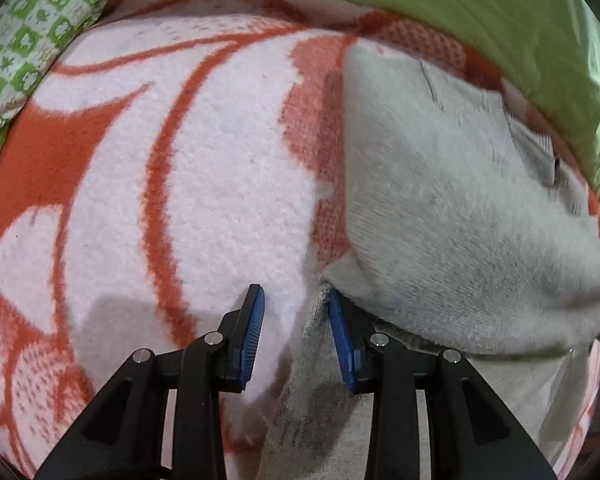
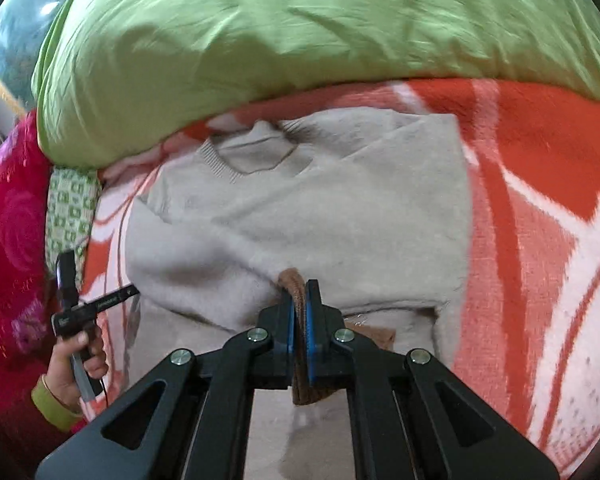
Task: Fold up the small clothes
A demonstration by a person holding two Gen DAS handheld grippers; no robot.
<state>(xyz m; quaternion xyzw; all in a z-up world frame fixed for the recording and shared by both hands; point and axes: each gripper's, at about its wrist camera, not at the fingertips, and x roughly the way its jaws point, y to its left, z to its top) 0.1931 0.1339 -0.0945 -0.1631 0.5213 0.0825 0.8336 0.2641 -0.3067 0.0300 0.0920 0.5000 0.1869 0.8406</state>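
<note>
A pale grey knitted sweater [image 2: 300, 216] lies on the blanket with its neckline [image 2: 252, 156] at the far end. My right gripper [image 2: 299, 292] is shut on a brown ribbed band [image 2: 296, 280] at the sweater's near edge, and the knit bunches up in front of it. In the left wrist view the sweater [image 1: 452, 208] is heaped to the right. A thin grey strip [image 1: 312, 364] of it hangs between the blue pads of my left gripper [image 1: 298, 328]. The strip lies against the right pad [image 1: 340, 340]; the left pad [image 1: 254, 328] stands clear of it, so the jaws are open.
An orange-and-white patterned blanket [image 1: 188, 184] covers the surface. A bulky green quilt [image 2: 300, 28] lies along the far side, with a green-checked cloth [image 1: 24, 52] at the far left. A hand [image 2: 76, 356] with a magenta sleeve [image 2: 12, 240] holds the left tool at the sweater's left edge.
</note>
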